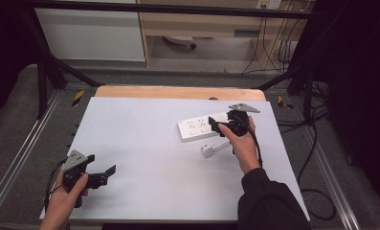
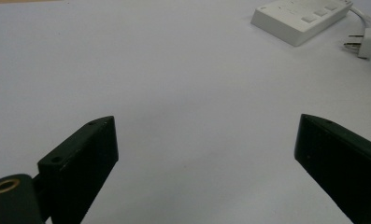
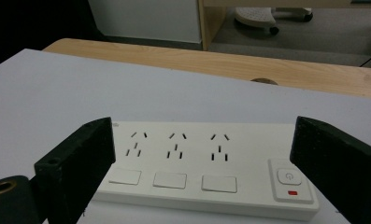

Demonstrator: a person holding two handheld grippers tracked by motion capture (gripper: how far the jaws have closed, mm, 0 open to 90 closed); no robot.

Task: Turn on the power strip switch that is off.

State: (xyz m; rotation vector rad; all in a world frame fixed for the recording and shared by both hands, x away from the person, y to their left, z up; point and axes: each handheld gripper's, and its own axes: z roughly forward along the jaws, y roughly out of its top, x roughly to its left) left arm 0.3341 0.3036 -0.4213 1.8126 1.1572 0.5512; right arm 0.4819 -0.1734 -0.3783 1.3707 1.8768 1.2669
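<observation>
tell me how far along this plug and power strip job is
Nothing looks done: the plug lies loose on the table, beside the power strip. In hand: the open right gripper hovers over the strip. The left gripper waits open, apart. Grasping and plugging in seem left.

No words, brand names or numbers can be read anywhere. The one sign is a power symbol on the round button [image 3: 289, 176] at the end of the white power strip [image 3: 206, 172], with a small unlabelled red mark [image 3: 293, 192] just below it.
</observation>
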